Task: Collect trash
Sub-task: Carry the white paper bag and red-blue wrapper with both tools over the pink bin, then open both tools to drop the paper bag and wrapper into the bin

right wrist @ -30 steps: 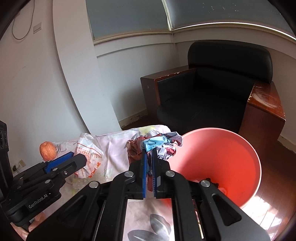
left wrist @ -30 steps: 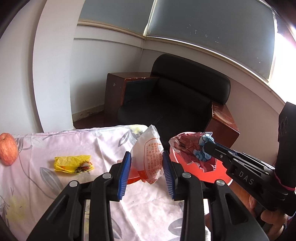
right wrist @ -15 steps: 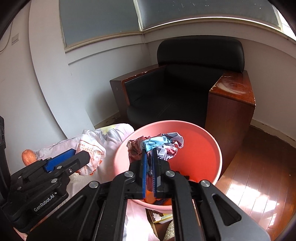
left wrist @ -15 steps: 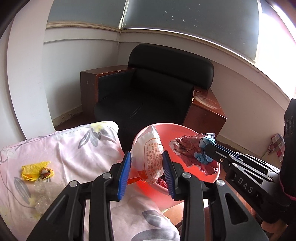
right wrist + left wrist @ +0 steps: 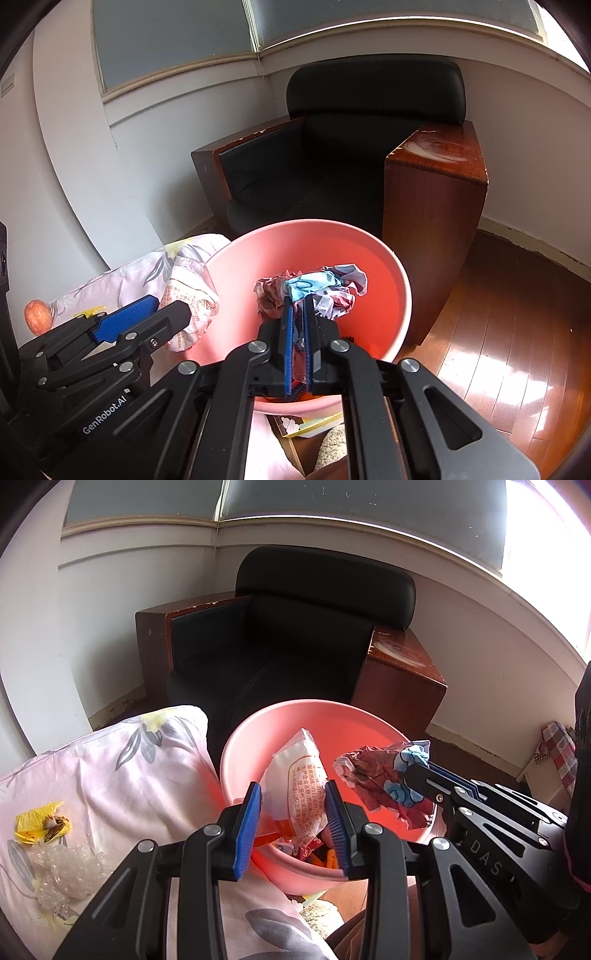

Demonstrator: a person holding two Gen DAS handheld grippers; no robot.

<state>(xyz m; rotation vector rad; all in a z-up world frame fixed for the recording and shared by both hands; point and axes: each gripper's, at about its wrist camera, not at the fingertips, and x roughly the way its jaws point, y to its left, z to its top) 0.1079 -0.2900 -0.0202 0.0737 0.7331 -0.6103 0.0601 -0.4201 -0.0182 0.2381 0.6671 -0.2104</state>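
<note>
A pink bin [image 5: 255, 734] stands just past the edge of the floral-cloth table [image 5: 129, 775]. My left gripper [image 5: 291, 801] is shut on a white wrapper with orange print [image 5: 299, 775], which hangs over the bin's near-left side. To its right, my right gripper [image 5: 417, 771] is shut on a crumpled red and blue wrapper [image 5: 376, 775]. In the right wrist view that wrapper [image 5: 325, 291] sticks up from the right gripper [image 5: 297, 308] above the bin's [image 5: 373, 254] middle. The left gripper [image 5: 162, 308] and the white wrapper [image 5: 188, 295] are over its left rim. Some trash lies at the bin's bottom.
A yellow wrapper [image 5: 40, 821] and crumpled clear plastic [image 5: 62, 871] lie on the cloth at the left. An apple [image 5: 37, 315] sits further left. A black armchair [image 5: 295, 646] with wooden sides stands behind the bin. Wooden floor [image 5: 498, 332] lies to the right.
Both grippers have swung right and slightly down, from over the table to above the pink bin, each still holding its wrapper. The apple has left the left wrist view.
</note>
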